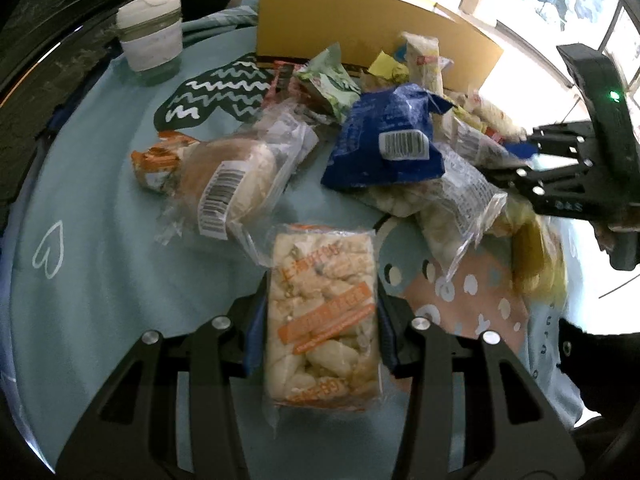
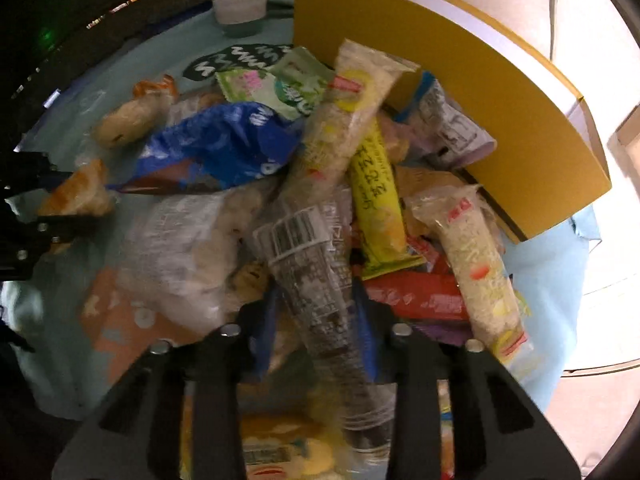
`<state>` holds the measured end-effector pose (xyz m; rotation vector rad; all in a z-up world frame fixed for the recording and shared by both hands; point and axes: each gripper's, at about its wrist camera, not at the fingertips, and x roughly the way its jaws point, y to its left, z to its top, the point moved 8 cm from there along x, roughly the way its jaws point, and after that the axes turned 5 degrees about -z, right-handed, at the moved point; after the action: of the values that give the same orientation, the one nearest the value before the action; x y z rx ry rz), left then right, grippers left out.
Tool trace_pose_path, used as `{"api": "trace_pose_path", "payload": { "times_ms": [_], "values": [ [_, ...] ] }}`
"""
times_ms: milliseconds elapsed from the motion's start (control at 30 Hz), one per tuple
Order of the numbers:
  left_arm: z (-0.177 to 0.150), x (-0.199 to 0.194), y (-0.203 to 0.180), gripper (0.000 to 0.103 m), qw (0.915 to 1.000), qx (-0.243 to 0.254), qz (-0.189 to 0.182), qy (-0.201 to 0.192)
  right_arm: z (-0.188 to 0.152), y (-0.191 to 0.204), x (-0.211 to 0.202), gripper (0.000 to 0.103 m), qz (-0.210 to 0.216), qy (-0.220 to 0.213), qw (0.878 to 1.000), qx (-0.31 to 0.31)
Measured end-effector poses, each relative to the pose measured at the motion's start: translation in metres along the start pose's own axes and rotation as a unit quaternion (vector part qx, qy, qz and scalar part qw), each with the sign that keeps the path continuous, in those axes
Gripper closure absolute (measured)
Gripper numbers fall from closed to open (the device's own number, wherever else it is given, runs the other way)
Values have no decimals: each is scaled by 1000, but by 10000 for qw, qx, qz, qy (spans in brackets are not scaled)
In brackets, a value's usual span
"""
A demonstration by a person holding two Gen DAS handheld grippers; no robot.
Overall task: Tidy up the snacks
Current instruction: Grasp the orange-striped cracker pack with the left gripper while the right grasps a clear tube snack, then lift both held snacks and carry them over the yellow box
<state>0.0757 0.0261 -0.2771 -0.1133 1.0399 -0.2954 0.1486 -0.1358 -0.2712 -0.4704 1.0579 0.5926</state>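
gripping an orange-labelled snack pack [image 1: 323, 316] in left gripper [image 1: 320, 320], right gripper [image 2: 316, 312] clamping a clear long packet [image 2: 316, 276]

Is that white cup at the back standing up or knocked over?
Upright. The white cup stands on the blue cloth, lid on top, in both views.

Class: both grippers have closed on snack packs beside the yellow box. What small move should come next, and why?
Probably lift both packs clear of the pile. The left gripper clamps the orange-labelled pack; the right gripper clamps the long clear pack, whose far end lies among other snacks. The yellow box waits behind.
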Motion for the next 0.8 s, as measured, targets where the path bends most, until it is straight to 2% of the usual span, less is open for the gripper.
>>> {"api": "trace_pose_path", "payload": {
  "times_ms": [167,367,600,800],
  "values": [
    [14,-22,-4,57,9992,-18,-127,-368,-2,-3,-51,72,526,-473,9935,892],
    [52,-70,-31,57,9929,273,-480,-1055,-1,-20,-124,72,906,-1180,9735,1734],
    [95,-104,-69,57,9824,638,-733,-1597,19,-42,-174,72,1134,-1758,9476,2413],
    [136,-112,-87,57,9776,625,-754,-1862,46,-66,-210,72,1133,-2208,9321,2638]
  ]
}}
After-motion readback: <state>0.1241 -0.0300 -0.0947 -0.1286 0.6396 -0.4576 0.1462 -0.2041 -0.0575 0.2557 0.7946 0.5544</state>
